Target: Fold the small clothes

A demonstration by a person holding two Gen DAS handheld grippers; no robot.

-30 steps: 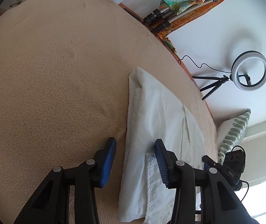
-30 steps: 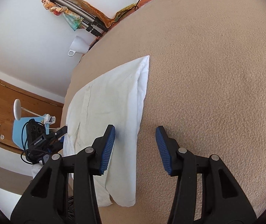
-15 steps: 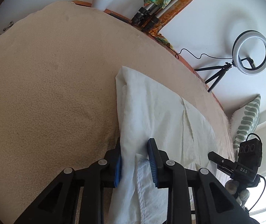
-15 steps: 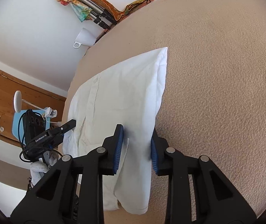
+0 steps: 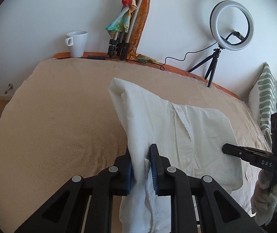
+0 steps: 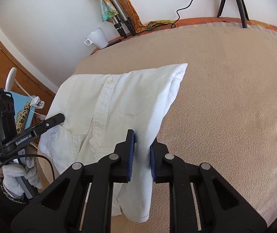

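Both grippers [image 5: 141, 167] [image 6: 140, 152] just closed, pinching white shirt [image 5: 187, 128].

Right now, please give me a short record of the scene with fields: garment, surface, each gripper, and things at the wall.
garment: white button shirt, partly folded, near edge lifted off the surface
surface: beige blanket
left gripper: jaws just closed, pads pinch the shirt's edge
right gripper: jaws just closed, pads pinch the shirt's other edge
at the wall: white mug, folded tripod wrapped in a colourful scarf, ring light on a small stand
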